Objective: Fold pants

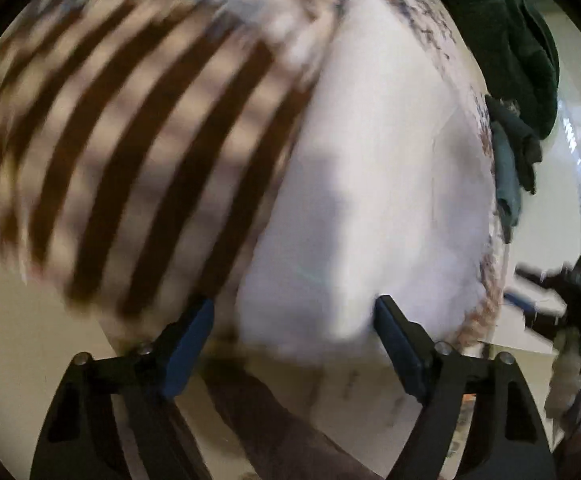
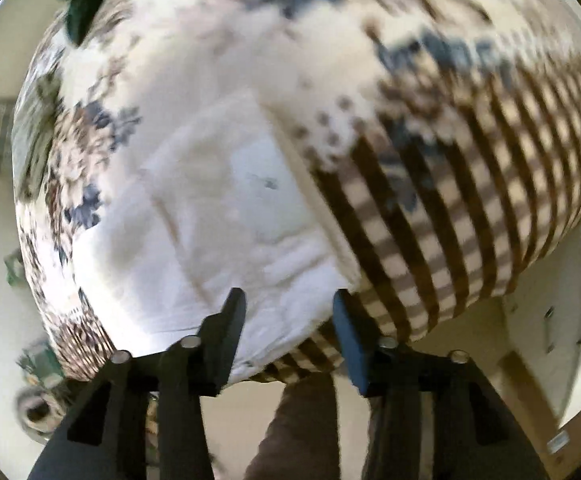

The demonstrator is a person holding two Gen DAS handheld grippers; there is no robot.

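white pants (image 2: 226, 208) are seen spread flat on a patterned bed cover (image 2: 470, 184), just ahead of both claws. the left claw (image 1: 294, 312) is held wide, nothing between its fingers. the right claw (image 2: 288, 304) is partly open and empty, above the pants' near edge.
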